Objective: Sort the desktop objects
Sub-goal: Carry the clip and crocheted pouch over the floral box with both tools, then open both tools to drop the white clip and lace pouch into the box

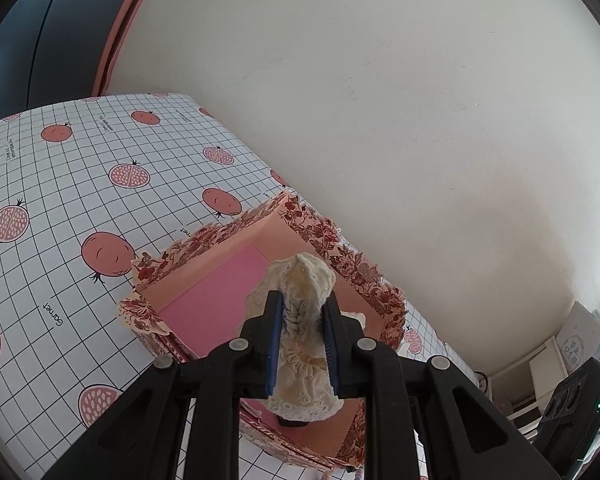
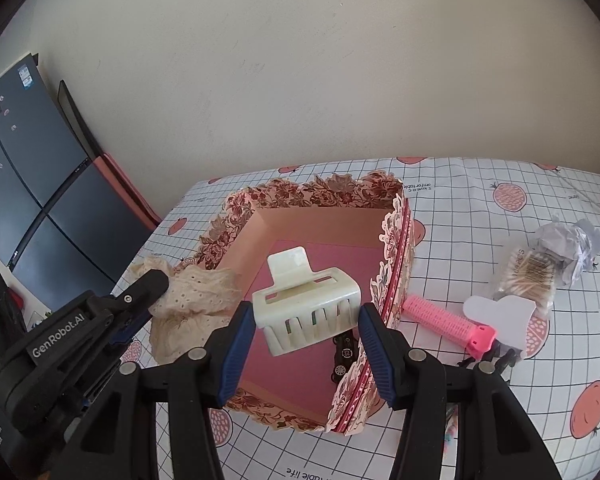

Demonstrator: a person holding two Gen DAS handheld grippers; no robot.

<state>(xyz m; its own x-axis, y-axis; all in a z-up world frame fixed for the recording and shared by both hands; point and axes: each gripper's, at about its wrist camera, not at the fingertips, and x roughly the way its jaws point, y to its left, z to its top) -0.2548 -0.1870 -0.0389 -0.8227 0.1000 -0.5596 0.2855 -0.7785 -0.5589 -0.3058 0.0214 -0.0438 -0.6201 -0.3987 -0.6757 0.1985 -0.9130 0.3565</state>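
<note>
- We see one bench (image 2: pixel 480 208), covered in a grid-patterned cloth printed with pomegranates, set against a plain wall.
- One open box (image 2: pixel 324 216) with a floral scalloped rim and a pink floor stands on it; a small dark wheeled item (image 2: pixel 344 354) lies inside, too small for us to name.
- We count two grippers. The left gripper (image 1: pixel 302 344) has its jaws clamped on one cream lace scrunchie (image 1: pixel 300 292), held above the box's left edge.
- The right gripper (image 2: pixel 306 344) has its jaws closed on one cream claw hair clip (image 2: pixel 306 312), held over the box's interior.
- To the right of the box, on the cloth, lies one pink hair roller (image 2: pixel 448 322), just beside one white heart-shaped card (image 2: pixel 500 312).
- Behind the card sits one clear bag of cotton swabs (image 2: pixel 528 276), touching one crumpled pale wrapper (image 2: pixel 568 244).
- Some small dark pieces (image 2: pixel 496 356) lie below the card; we cannot tell how many.
</note>
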